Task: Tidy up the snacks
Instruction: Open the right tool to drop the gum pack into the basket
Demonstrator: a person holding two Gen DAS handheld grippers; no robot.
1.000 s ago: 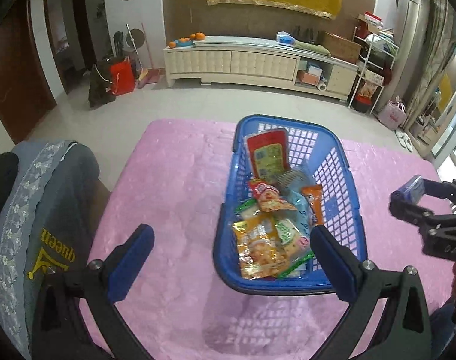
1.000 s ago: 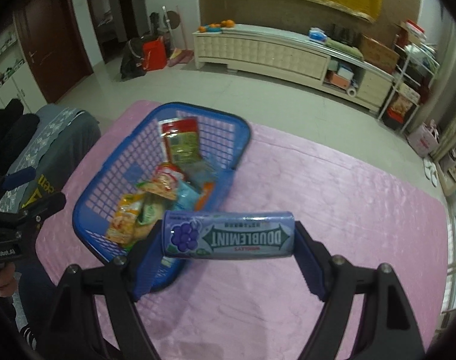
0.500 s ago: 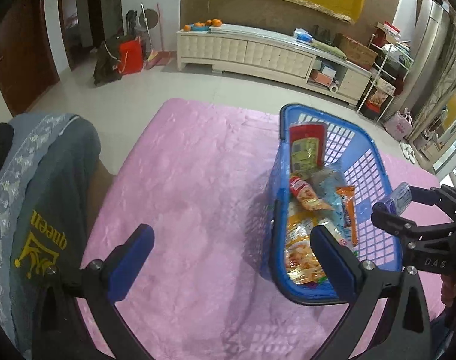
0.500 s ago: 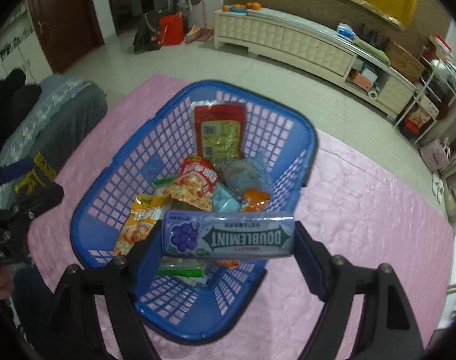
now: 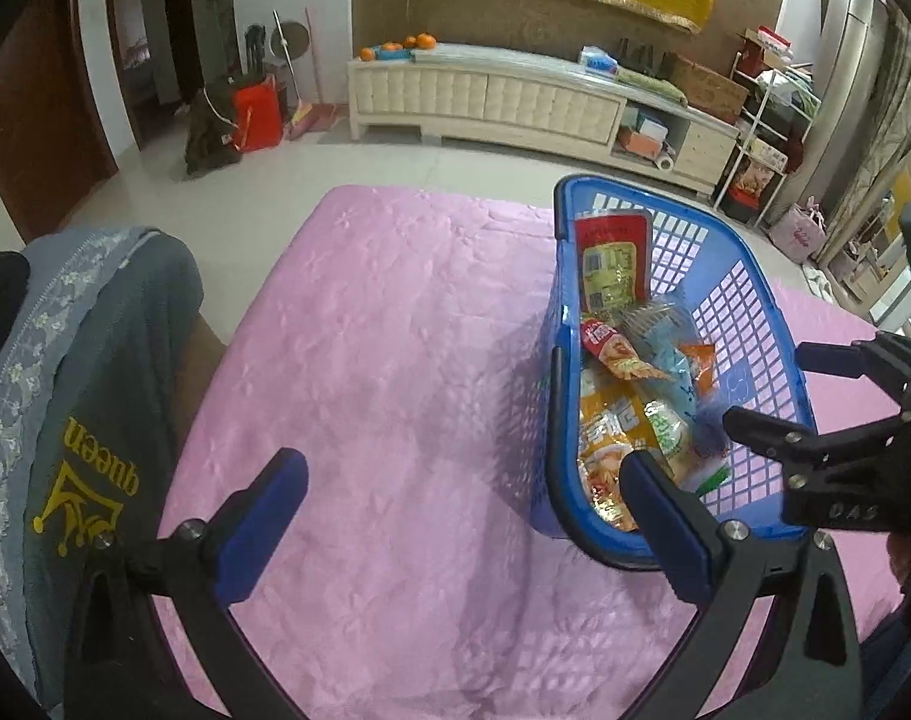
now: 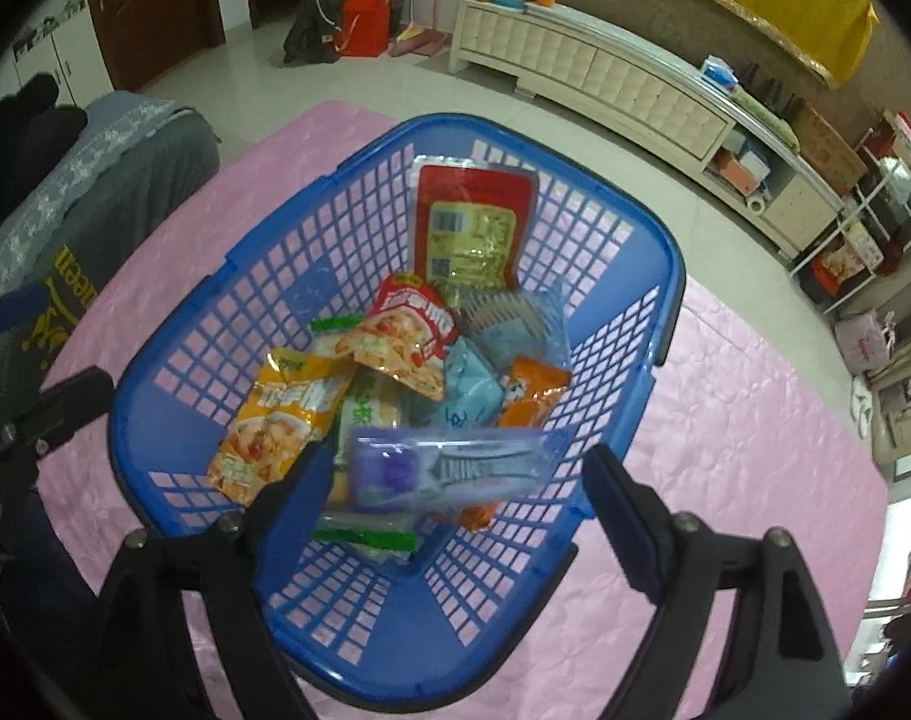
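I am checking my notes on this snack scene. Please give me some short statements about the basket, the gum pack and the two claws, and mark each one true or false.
1. The basket is blue and stands on a pink cloth. True.
2. The gum pack lies on the pink cloth outside the basket. False: it is over the basket, between the fingers of the right claw, whose jaws are opening.
3. The left claw holds a snack. False: it is open and empty.
4. A red packet leans at the basket's far end. True.
5. The basket is empty. False: several snack packets lie in it.
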